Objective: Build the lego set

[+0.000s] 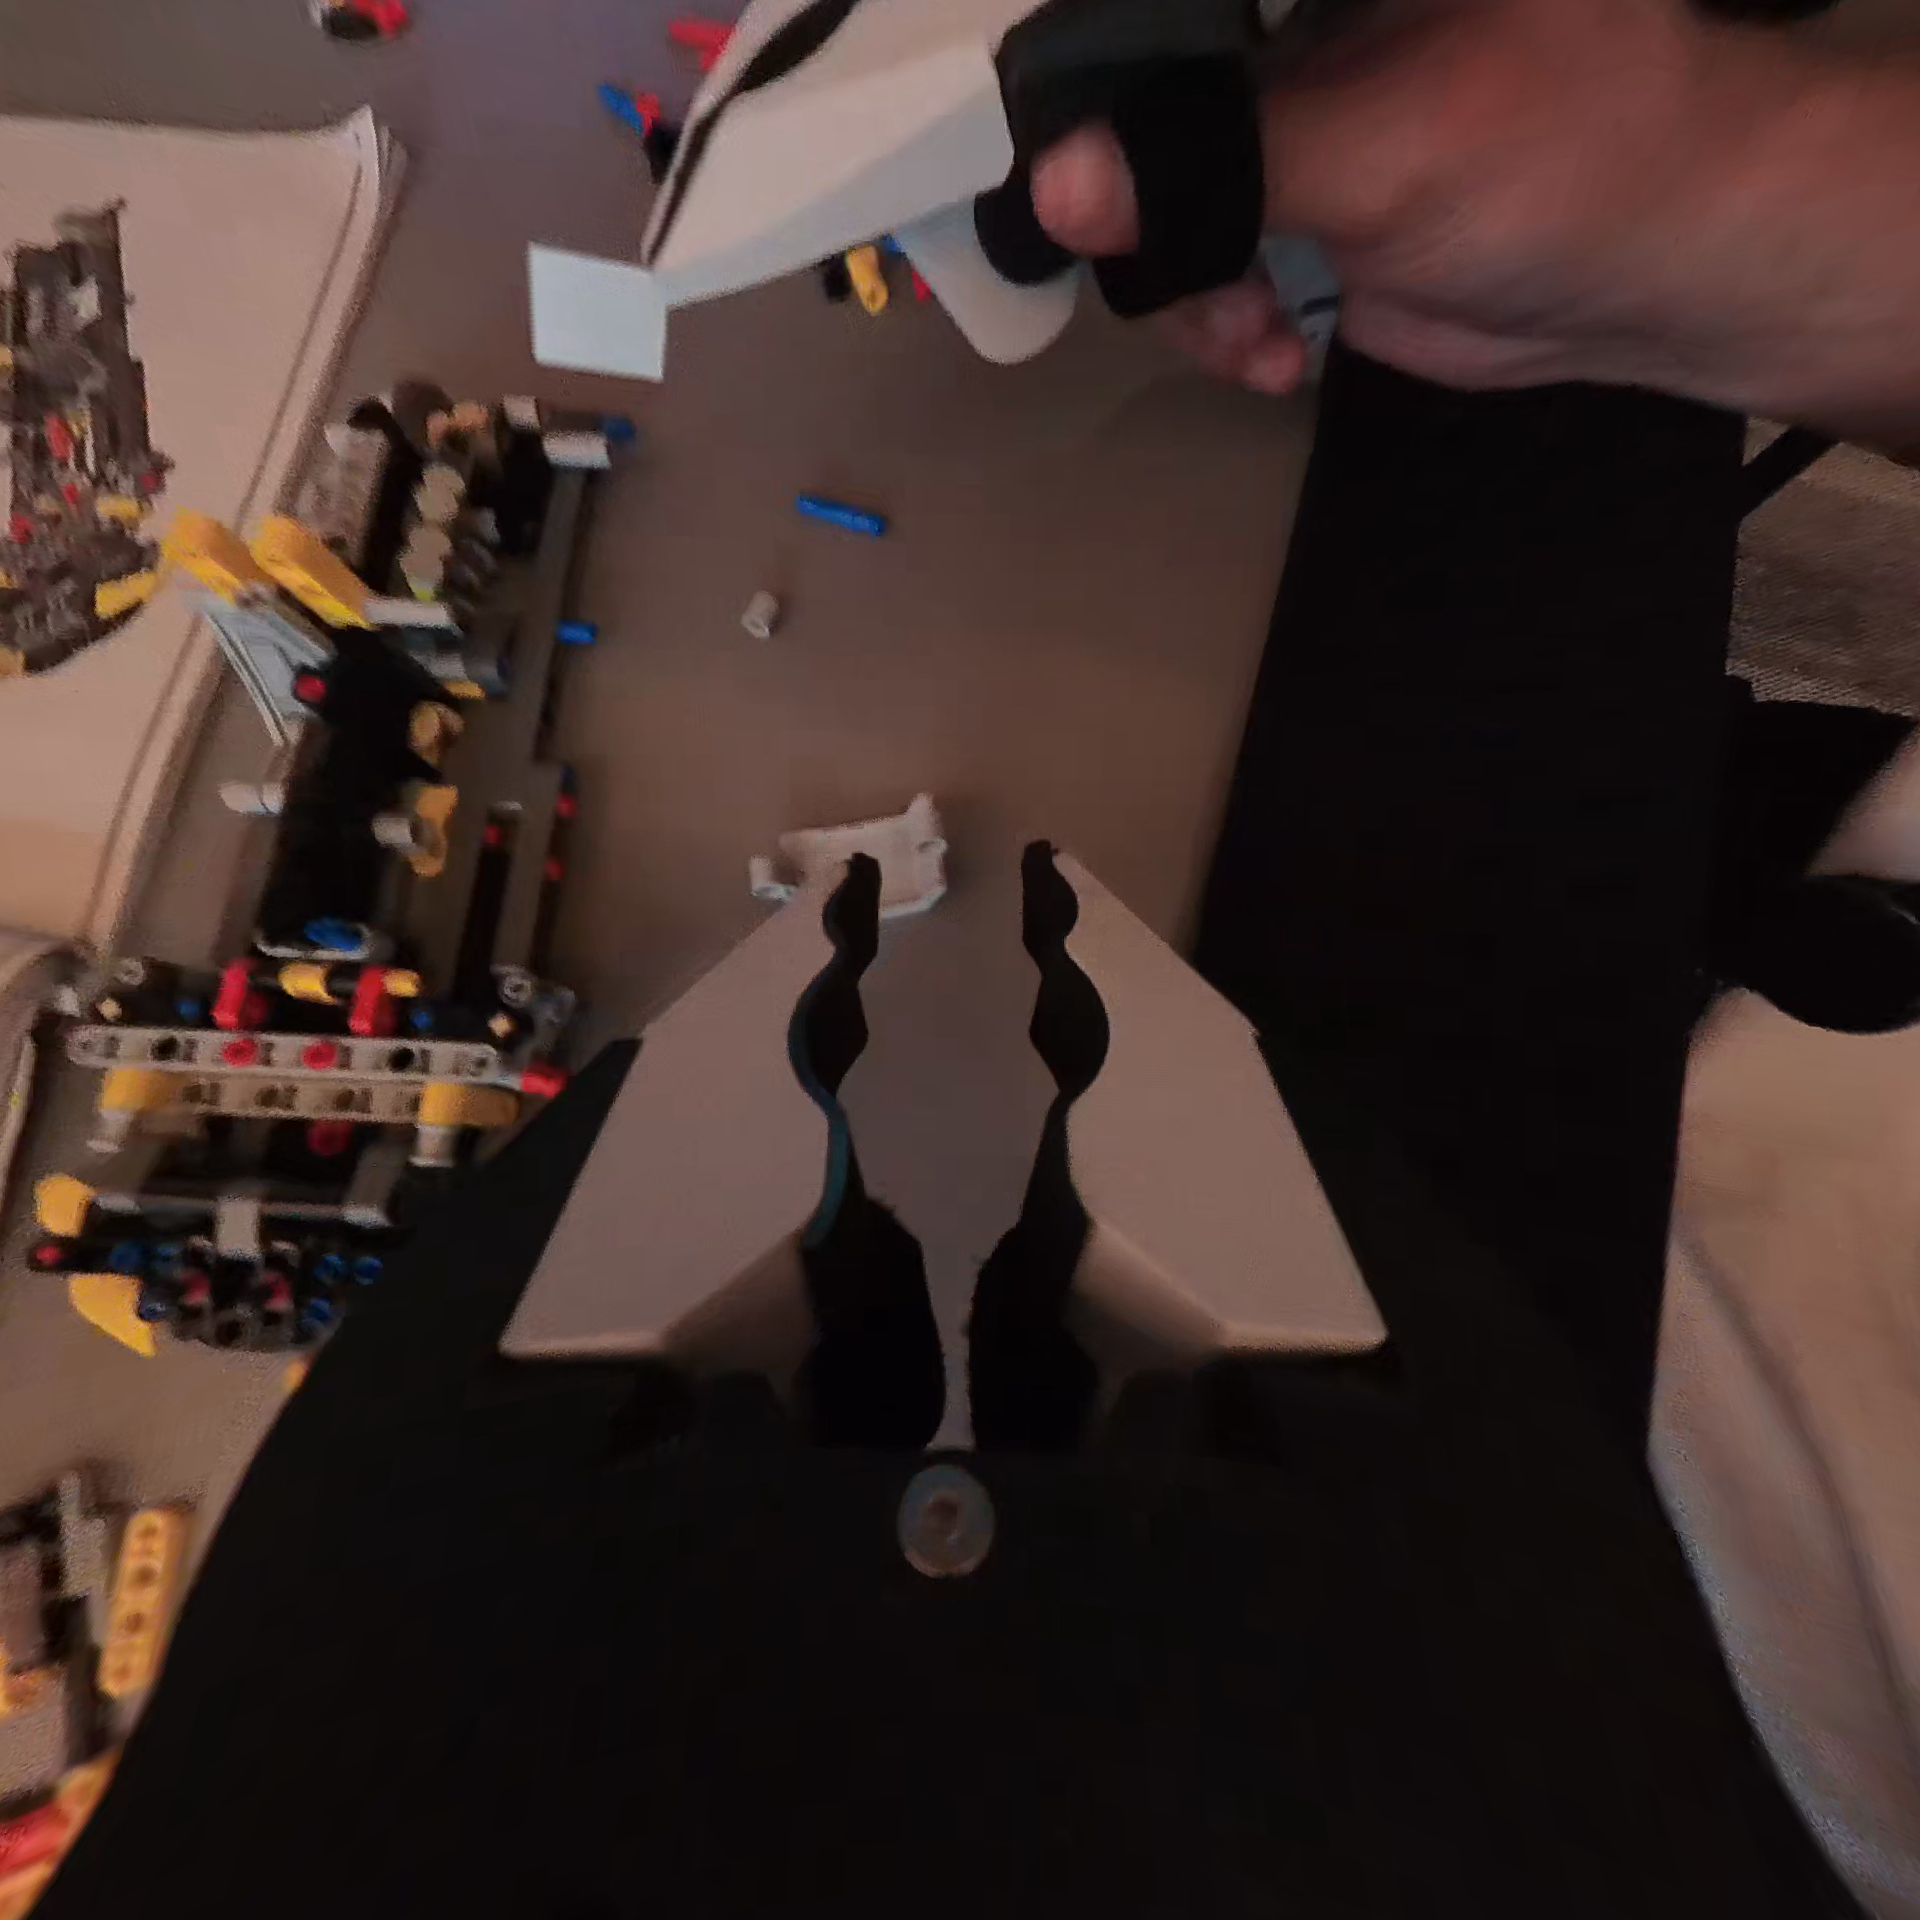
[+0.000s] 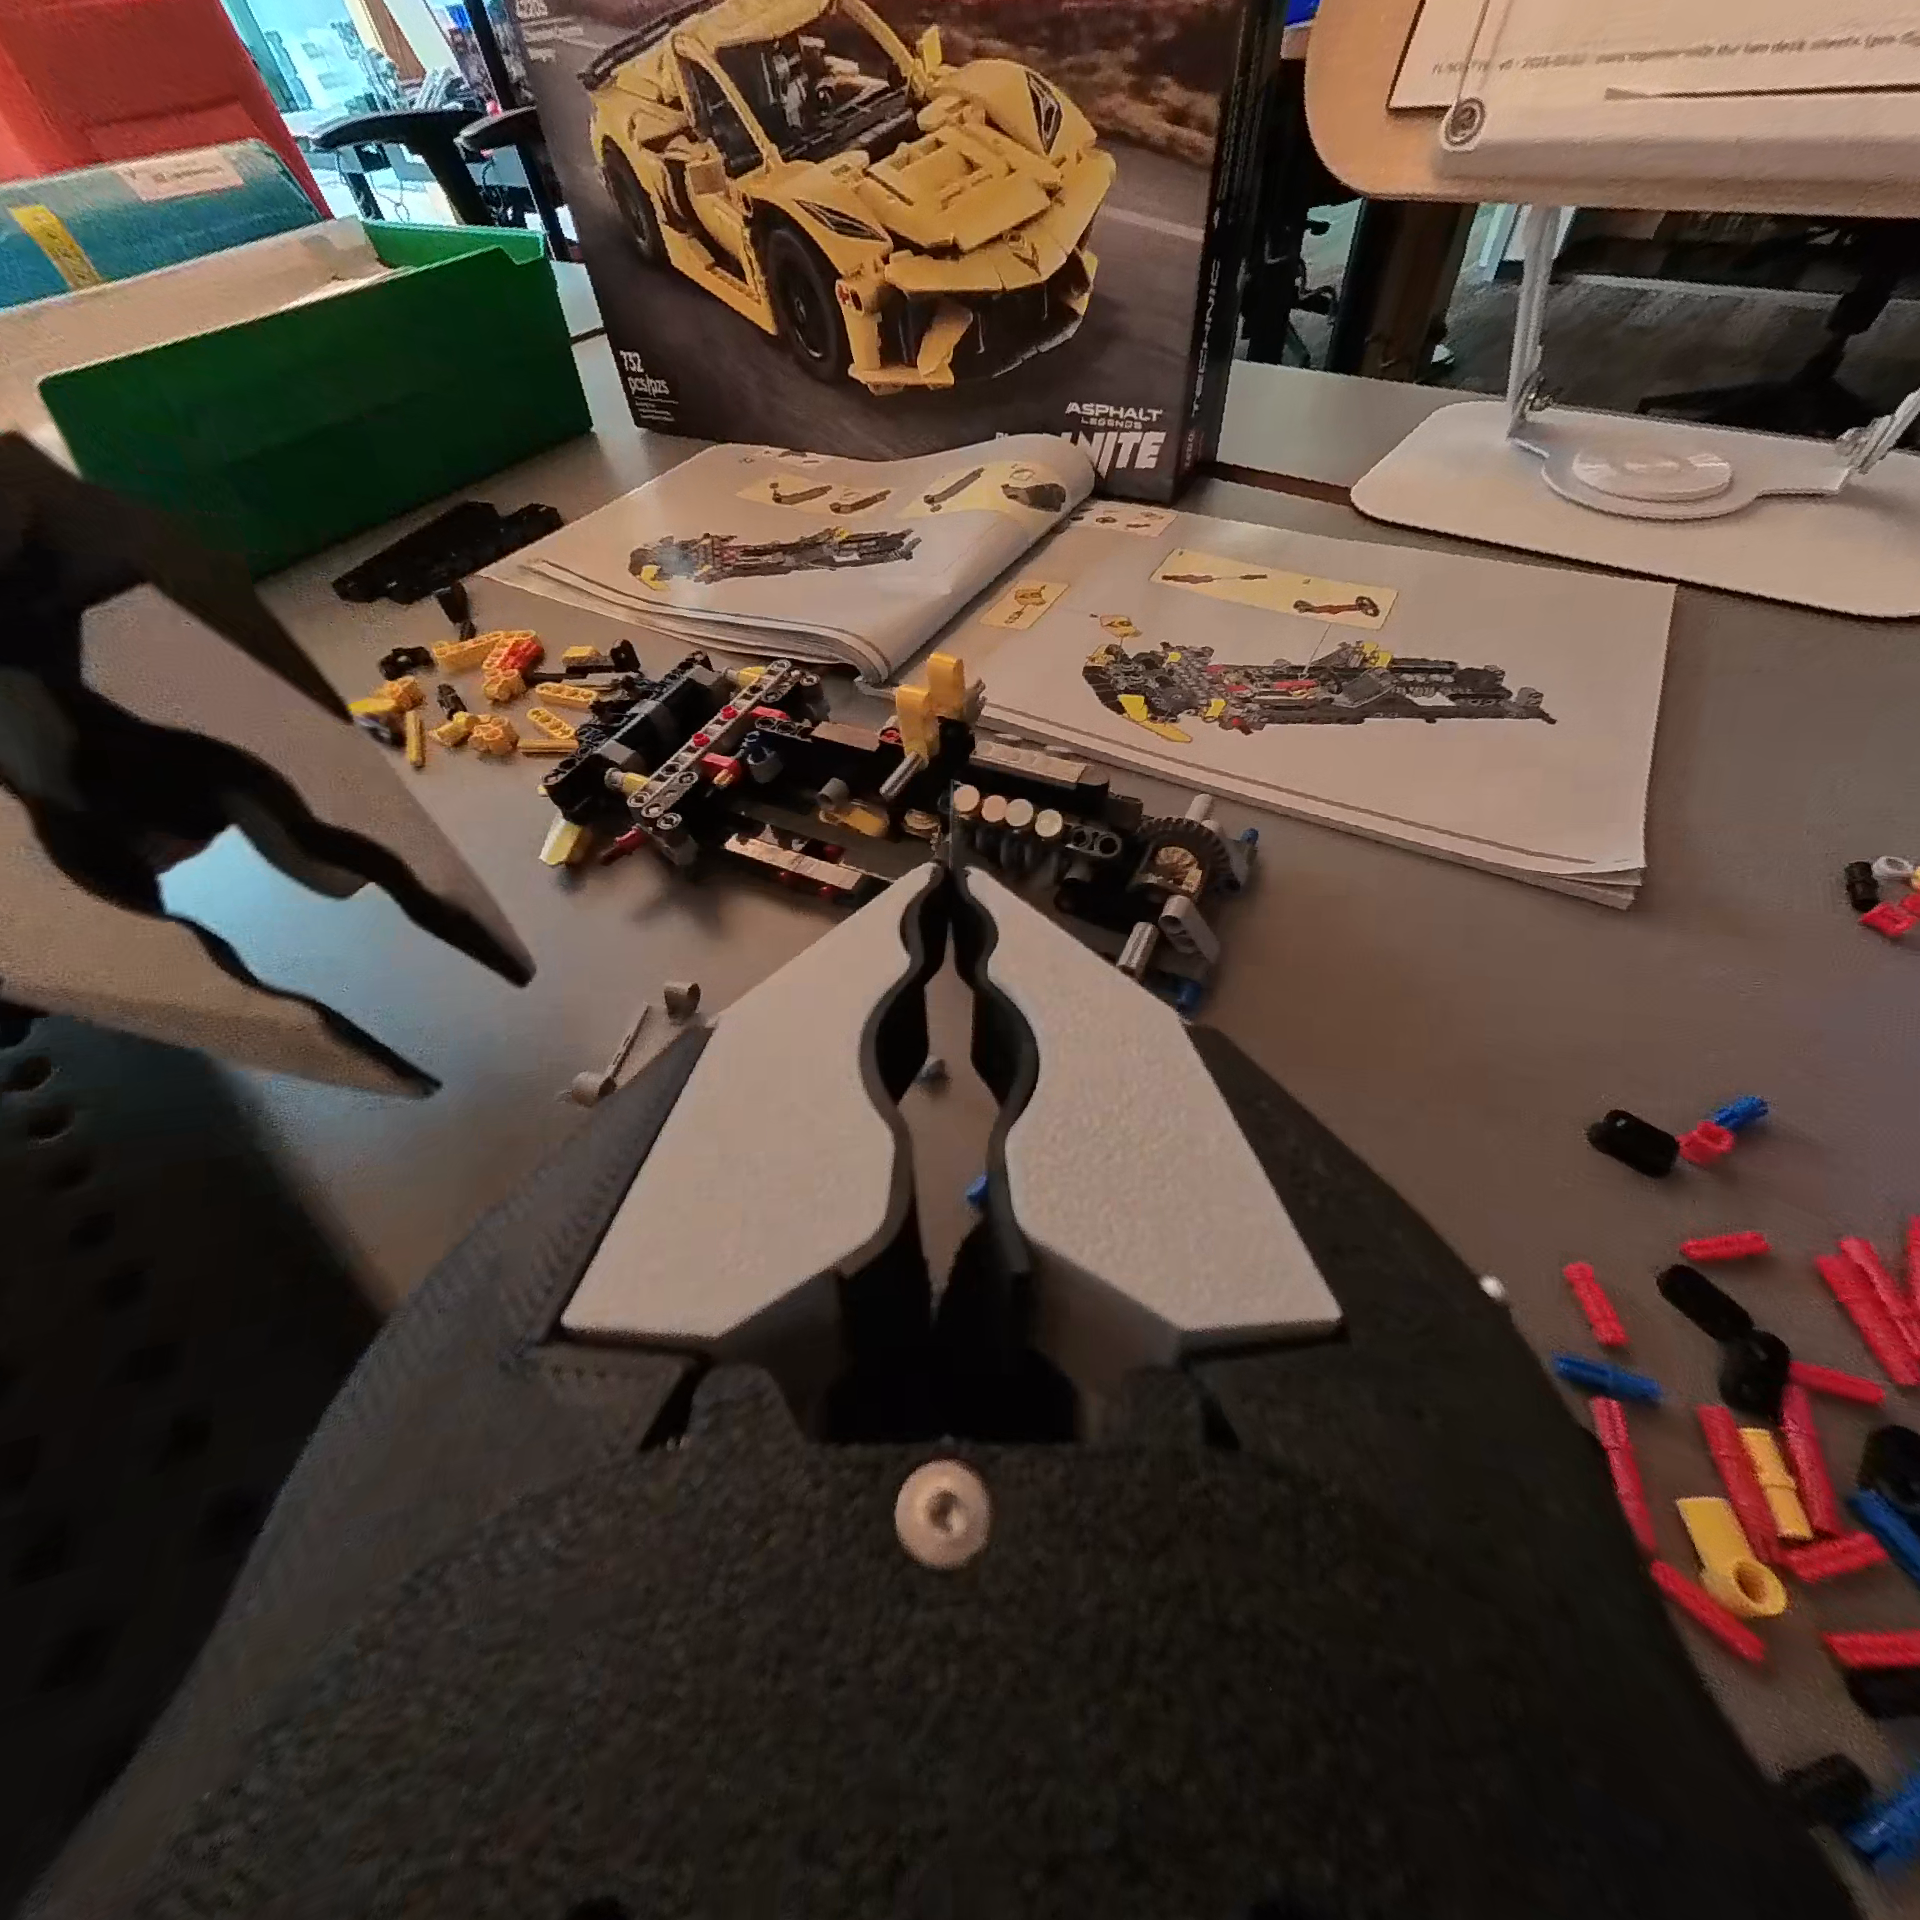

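The partly built black car chassis [image 2: 831, 790] lies mid-table in front of the open instruction booklet [image 2: 1299, 665]; it also shows in the left wrist view [image 1: 343, 831]. My right gripper [image 2: 951, 883] is shut on a thin white square sheet [image 1: 597, 312], which shows edge-on as a thin line [image 2: 951, 821] in its own view, above the chassis. My left gripper [image 1: 951, 868] is open and empty. Its left fingertip is next to a small light grey piece [image 1: 862, 857] on the table, and that piece also shows in the right wrist view [image 2: 629, 1044].
The set's box [image 2: 914, 229] and a green bin [image 2: 312, 395] stand at the back. Loose yellow pieces [image 2: 488, 696] lie left of the chassis, and red, blue and black pins [image 2: 1766, 1403] lie to the right. A white stand [image 2: 1621, 478] is at the back right. A blue pin [image 1: 842, 514] lies ahead. The gap from one gripper's tips to the other's is roughly 12 cm.
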A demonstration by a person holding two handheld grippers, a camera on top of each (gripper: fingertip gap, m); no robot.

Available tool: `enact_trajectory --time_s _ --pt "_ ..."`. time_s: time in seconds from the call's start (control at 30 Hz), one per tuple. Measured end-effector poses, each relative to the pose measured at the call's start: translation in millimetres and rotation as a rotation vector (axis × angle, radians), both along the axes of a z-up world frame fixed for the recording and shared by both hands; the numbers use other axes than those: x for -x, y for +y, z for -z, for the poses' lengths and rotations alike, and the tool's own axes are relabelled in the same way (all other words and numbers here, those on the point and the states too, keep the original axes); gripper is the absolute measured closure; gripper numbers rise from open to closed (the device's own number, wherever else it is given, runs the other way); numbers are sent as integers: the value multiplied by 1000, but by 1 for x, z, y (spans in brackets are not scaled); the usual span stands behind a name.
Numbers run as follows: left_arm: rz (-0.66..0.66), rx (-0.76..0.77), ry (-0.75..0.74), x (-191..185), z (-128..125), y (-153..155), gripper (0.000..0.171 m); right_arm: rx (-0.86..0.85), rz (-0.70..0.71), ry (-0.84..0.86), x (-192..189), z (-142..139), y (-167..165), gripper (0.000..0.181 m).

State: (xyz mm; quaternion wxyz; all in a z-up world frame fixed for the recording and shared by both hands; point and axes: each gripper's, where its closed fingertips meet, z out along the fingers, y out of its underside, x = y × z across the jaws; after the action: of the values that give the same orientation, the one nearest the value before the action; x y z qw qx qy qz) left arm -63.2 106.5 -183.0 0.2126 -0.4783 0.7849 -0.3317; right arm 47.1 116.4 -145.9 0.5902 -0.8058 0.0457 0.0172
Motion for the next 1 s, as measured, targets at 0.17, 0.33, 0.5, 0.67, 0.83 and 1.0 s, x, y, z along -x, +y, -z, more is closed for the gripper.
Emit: enact_trajectory --time_s 0.17,0.33,0.5,0.67,0.83,1.0 --pt "-142 41 34 5 11 10 145 4 -8 -17 3 0 0 181" --pt "-239 122 60 -2 18 45 145 0 -15 -47 6 -2 1 181" --pt "-73 139 137 -5 23 47 145 7 -21 -67 8 -1 2 181" --pt "14 181 202 -13 29 45 140 4 -19 -54 6 -1 2 181" --pt "30 139 175 -19 37 41 141 2 -22 -46 6 -1 2 181" --pt "37 146 126 -28 30 37 148 6 -28 -37 7 1 3 181"
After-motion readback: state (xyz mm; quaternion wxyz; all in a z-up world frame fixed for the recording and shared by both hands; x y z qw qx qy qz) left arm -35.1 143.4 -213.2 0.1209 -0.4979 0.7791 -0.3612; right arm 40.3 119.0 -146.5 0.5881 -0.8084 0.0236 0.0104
